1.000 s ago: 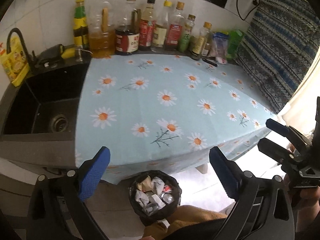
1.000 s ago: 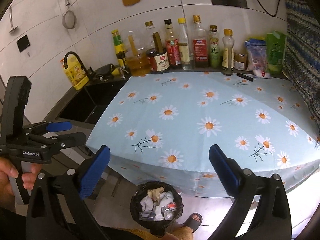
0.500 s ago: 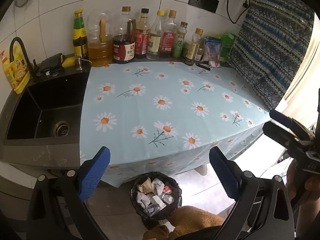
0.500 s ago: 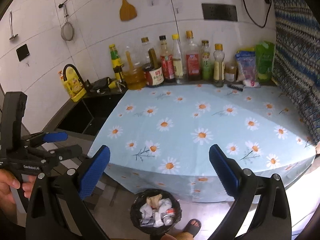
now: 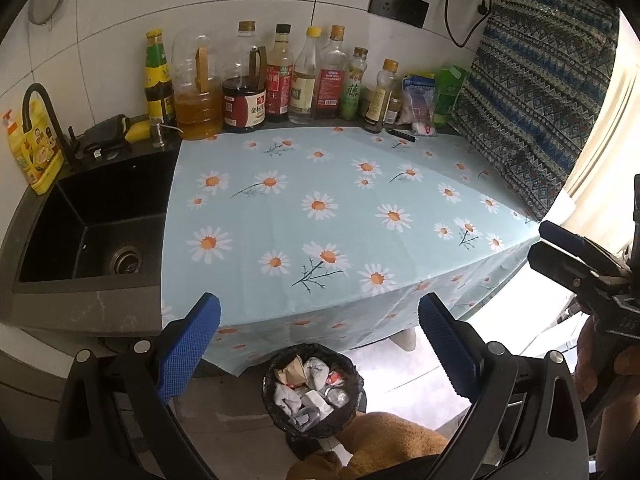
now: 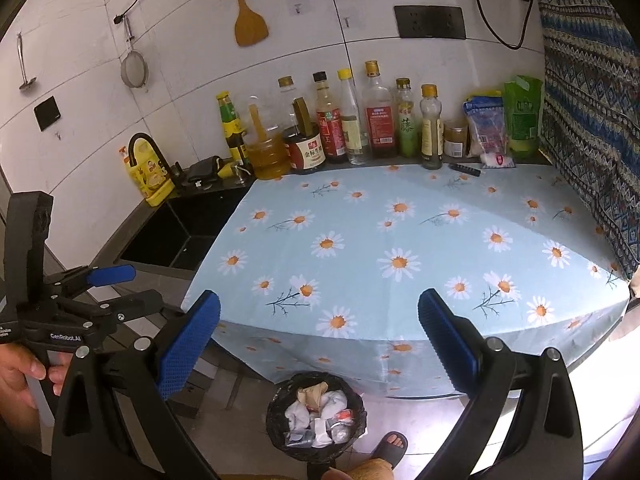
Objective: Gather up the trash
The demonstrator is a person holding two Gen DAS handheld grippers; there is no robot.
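Observation:
A black-lined trash bin [image 5: 314, 390] stands on the floor below the counter's front edge, filled with crumpled paper, tissues and wrappers; it also shows in the right wrist view [image 6: 317, 414]. My left gripper [image 5: 320, 350] is open and empty, held above the bin. My right gripper [image 6: 320, 342] is open and empty, also above the bin. The right gripper appears at the right edge of the left wrist view [image 5: 576, 256]. The left gripper appears at the left of the right wrist view [image 6: 104, 292]. The daisy-print tablecloth [image 5: 328, 216] carries no loose trash.
Several sauce and oil bottles [image 5: 280, 80] line the back wall, with snack bags [image 5: 432, 100] and a black pen [image 5: 402, 134] at the right. A black sink [image 5: 92, 228] lies left. A patterned cloth [image 5: 532, 92] hangs right. A sandalled foot [image 6: 390, 446] stands by the bin.
Both grippers have pulled back and upward from the counter, so the view widens and more wall shows. Both stay open and empty. The bin has not moved.

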